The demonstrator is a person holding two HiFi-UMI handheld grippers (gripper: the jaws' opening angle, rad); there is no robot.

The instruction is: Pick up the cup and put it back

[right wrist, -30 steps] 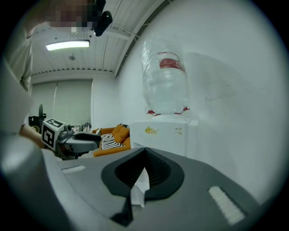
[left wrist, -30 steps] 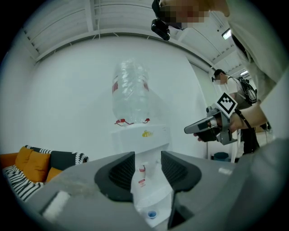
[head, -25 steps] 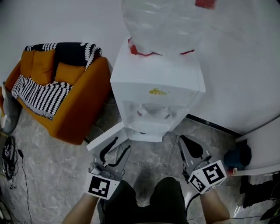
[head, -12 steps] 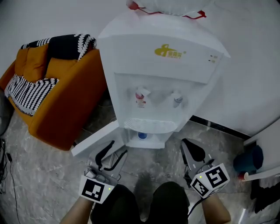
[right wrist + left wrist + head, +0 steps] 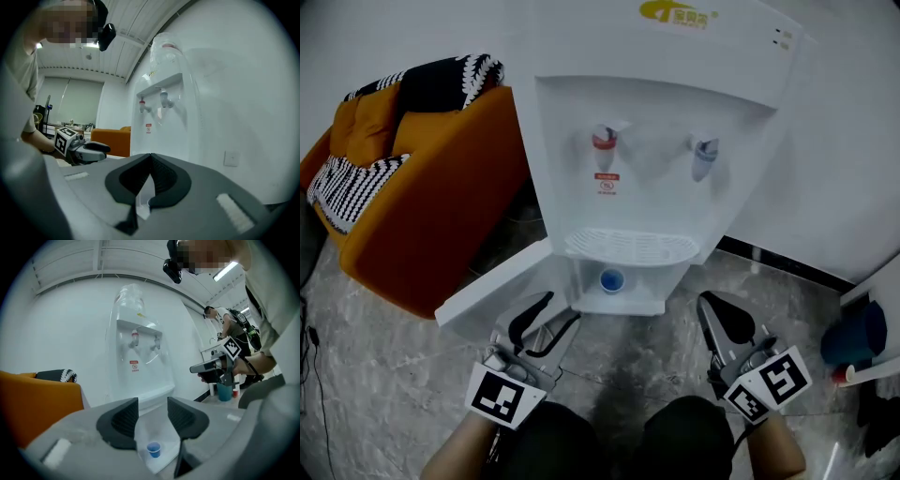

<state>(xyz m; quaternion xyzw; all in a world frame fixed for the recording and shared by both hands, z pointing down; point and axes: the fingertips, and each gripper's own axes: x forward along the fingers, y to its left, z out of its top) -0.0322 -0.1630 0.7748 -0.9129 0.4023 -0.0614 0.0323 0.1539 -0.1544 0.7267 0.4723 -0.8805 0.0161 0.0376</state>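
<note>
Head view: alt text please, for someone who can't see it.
A small blue cup sits in the open compartment under the drip tray of a white water dispenser. Two handheld grippers point toward it, the left gripper open, the right gripper shut. An orange sofa stands at left.

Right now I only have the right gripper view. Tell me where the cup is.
Observer: In the head view, the blue cup stands upright in the open compartment under the drip tray of the water dispenser.
Operator: Report the left gripper.
Observer: The left gripper has its jaws apart with nothing between the pads.
Operator: Say whether it touches the cup.
Observer: It does not. In the left gripper view the cup sits well beyond the jaws, lined up with the gap.
</note>
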